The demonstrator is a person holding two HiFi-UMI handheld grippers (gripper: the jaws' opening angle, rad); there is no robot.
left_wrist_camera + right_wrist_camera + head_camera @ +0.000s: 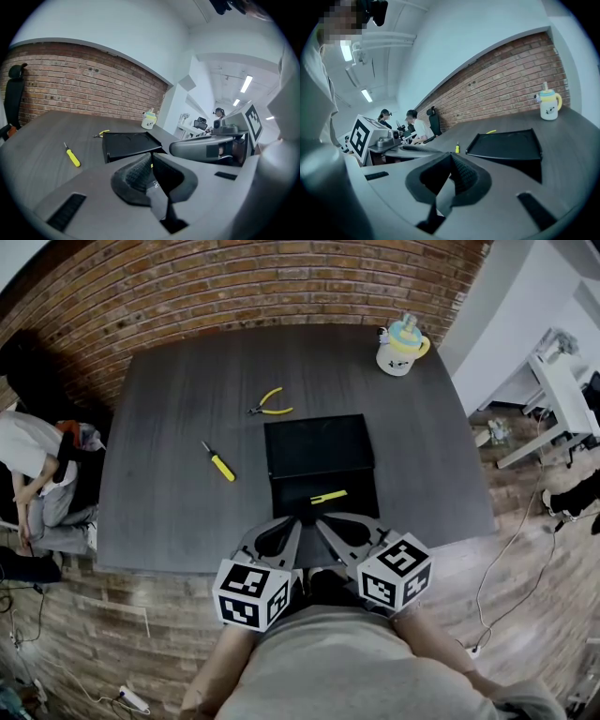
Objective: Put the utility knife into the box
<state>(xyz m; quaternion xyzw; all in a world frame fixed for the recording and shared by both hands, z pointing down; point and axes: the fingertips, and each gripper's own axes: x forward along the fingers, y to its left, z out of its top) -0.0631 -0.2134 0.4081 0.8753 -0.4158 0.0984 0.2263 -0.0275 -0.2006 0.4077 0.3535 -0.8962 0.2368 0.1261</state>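
so the slim yellow utility knife point(329, 495) is lying inside the open black box point(286, 495), in the half toward the bottom of the frame. the box's flat black lid point(317, 444) is folded back just above it. all of this sits on the dark grey wood-grain table point(169, 512).

the left tongs point(292, 526) point(151, 157) are pressed together with nothing between them. the right tongs point(323, 523) point(451, 156) are the same, closed and empty. both tips sit side by side at the lower middle, right at the box's near edge.

left of the box there's a yellow-handled screwdriver point(219, 463), with yellow-handled pliers point(270, 407) above it. a white cup with a yellow handle point(403, 345) sits at the upper right.
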